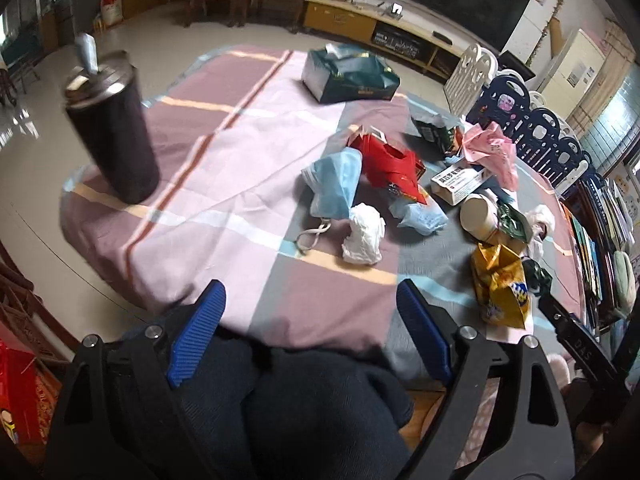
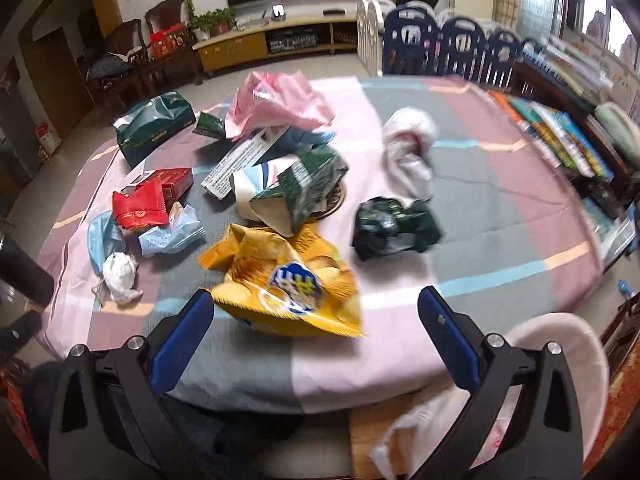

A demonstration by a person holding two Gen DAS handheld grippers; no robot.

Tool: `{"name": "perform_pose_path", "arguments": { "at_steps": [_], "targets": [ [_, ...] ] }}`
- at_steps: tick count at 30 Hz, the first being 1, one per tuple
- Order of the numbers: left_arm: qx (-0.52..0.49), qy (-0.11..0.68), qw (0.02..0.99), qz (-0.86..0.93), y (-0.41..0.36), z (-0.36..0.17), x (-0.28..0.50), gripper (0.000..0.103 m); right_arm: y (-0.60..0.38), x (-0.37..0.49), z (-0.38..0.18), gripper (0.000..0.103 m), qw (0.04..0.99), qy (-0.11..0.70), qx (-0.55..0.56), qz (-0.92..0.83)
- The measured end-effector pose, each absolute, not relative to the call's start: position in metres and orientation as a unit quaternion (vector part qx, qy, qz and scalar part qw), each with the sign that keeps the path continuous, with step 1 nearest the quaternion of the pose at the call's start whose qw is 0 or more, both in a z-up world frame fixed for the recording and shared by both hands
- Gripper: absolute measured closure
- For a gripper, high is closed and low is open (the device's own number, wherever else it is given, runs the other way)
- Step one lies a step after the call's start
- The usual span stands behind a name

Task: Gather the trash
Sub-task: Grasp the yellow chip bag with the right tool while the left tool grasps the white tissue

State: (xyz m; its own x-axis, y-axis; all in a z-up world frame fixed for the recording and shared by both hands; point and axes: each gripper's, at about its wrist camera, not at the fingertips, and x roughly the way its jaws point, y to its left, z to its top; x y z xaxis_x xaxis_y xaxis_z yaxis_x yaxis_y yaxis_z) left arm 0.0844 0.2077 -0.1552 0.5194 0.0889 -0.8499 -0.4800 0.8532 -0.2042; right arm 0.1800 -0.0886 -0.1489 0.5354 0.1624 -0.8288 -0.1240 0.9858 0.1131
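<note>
Right gripper (image 2: 316,312) jaws apart, empty, above near table edge; crumpled yellow chip bag (image 2: 280,280) lies between its fingertips on striped cloth (image 2: 500,216). Left gripper (image 1: 310,304) also spread, holding nothing. Beyond: blue mask (image 1: 334,184), white tissue wad (image 1: 362,234), red wrapper (image 1: 394,166), tipped paper cup (image 1: 478,214), interior unclear. Dark lidded bin (image 1: 112,128) stands far left.

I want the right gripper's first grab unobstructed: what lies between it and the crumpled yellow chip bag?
Only bare striped tablecloth separates the open right gripper from the crumpled yellow chip bag, as the right wrist view shows.
</note>
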Motion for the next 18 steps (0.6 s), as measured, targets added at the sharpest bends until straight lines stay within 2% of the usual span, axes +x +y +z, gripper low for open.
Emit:
{"name": "perform_pose_path", "arguments": {
  "at_steps": [5,7,9,11,13,15,18],
  "targets": [
    [-0.22,0.492,0.833,0.124,0.198,-0.188,0.144,0.017,-0.075,0.204,-0.175,0.003,0.859,0.507,0.016,0.063],
    [-0.231,0.504,0.826,0.103,0.194,-0.201,0.161,0.035,-0.071,0.207,-0.187,0.003,0.854,0.517,-0.006,0.057],
    [-0.249,0.517,0.814,0.09,0.196,-0.214,0.176,0.042,-0.067,0.21,-0.196,0.003,0.849,0.525,-0.016,0.058],
    [-0.267,0.526,0.804,0.078,0.199,-0.223,0.188,0.055,-0.072,0.209,-0.2,0.016,0.849,0.523,-0.001,0.071],
    [-0.26,0.529,0.804,0.074,0.2,-0.228,0.194,0.075,-0.073,0.207,-0.198,0.037,0.846,0.525,0.016,0.091],
    [-0.262,0.529,0.805,0.067,0.199,-0.231,0.193,0.089,-0.07,0.206,-0.194,0.062,0.847,0.522,0.012,0.1],
    [-0.278,0.529,0.8,0.056,0.2,-0.236,0.188,0.095,-0.071,0.2,-0.187,0.078,0.847,0.521,0.009,0.105]
  ]
}}
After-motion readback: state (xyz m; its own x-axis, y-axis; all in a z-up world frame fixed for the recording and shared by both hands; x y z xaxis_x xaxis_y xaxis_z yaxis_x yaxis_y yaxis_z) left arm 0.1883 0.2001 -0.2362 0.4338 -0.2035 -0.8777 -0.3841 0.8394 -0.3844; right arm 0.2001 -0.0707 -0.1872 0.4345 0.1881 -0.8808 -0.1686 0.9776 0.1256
